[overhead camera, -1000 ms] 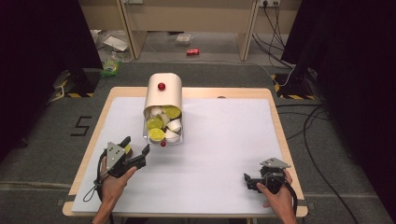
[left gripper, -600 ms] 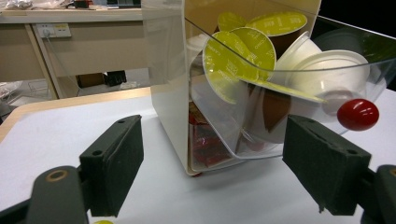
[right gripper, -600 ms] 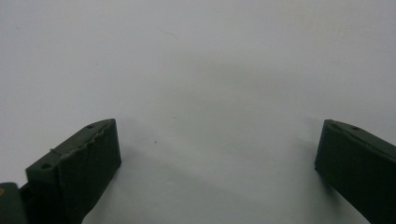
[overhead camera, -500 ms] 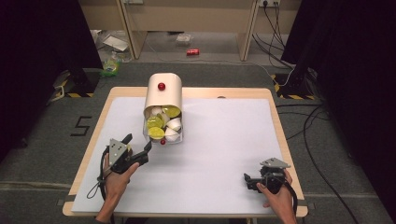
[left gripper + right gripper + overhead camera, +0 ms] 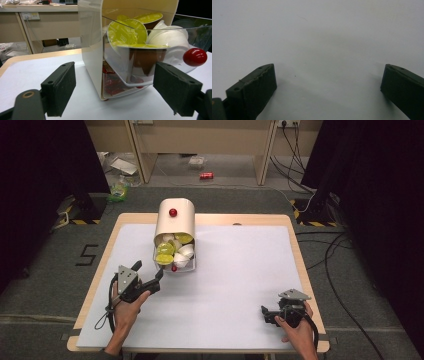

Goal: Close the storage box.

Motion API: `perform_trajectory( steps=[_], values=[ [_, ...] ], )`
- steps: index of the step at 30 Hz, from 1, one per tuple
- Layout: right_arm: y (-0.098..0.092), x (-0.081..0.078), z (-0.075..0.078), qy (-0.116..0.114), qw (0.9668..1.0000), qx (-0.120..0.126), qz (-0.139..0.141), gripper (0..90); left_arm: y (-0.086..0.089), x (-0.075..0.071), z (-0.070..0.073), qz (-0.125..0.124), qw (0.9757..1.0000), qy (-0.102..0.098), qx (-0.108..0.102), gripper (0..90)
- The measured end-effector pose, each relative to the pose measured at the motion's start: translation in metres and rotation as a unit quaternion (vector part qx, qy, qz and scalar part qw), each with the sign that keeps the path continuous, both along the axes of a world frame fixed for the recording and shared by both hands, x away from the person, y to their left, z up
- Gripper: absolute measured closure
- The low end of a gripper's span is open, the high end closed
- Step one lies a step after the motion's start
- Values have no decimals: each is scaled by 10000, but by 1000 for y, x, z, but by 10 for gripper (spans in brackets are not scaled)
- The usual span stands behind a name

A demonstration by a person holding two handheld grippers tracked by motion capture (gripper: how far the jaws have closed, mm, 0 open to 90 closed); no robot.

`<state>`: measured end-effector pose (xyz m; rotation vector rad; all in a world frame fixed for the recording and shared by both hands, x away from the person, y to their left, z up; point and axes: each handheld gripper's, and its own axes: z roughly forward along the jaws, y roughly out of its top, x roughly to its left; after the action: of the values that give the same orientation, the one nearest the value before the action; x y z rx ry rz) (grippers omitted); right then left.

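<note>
White table [image 5: 240,270]: left tool [image 5: 156,281] faces dispenser [image 5: 175,220].

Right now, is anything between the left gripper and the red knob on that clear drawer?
Nothing visible: the left gripper has open jaws just short of the drawer, with bare table before the red knob.

dispensers [image 5: 174,220]: 1 | red knobs [image 5: 173,212]: 2 | claws [image 5: 159,276]: 2 | hands [image 5: 125,307]: 2
</note>
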<state>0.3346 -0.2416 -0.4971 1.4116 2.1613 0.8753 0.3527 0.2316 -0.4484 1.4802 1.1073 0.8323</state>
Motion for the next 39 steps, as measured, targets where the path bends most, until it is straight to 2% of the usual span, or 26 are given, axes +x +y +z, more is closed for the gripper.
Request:
perform_trajectory(
  steps=[11, 21, 27, 39],
  values=[
    [0, 0, 0, 2, 10000, -1, 0, 6, 0, 9, 0, 31, 10000, 25, -50, 180],
    [0, 0, 0, 6, 10000, 2, -4, 7, -1, 15, -1, 64, 10000, -35, -34, 183],
    [0, 0, 0, 3, 10000, -2, -1, 6, -1, 20, 1, 89, 9999, -44, 62, 183],
    [0, 0, 0, 4, 10000, -2, 1, 6, -1, 28, 4, 102, 9999, -60, 84, 185]
  ],
)
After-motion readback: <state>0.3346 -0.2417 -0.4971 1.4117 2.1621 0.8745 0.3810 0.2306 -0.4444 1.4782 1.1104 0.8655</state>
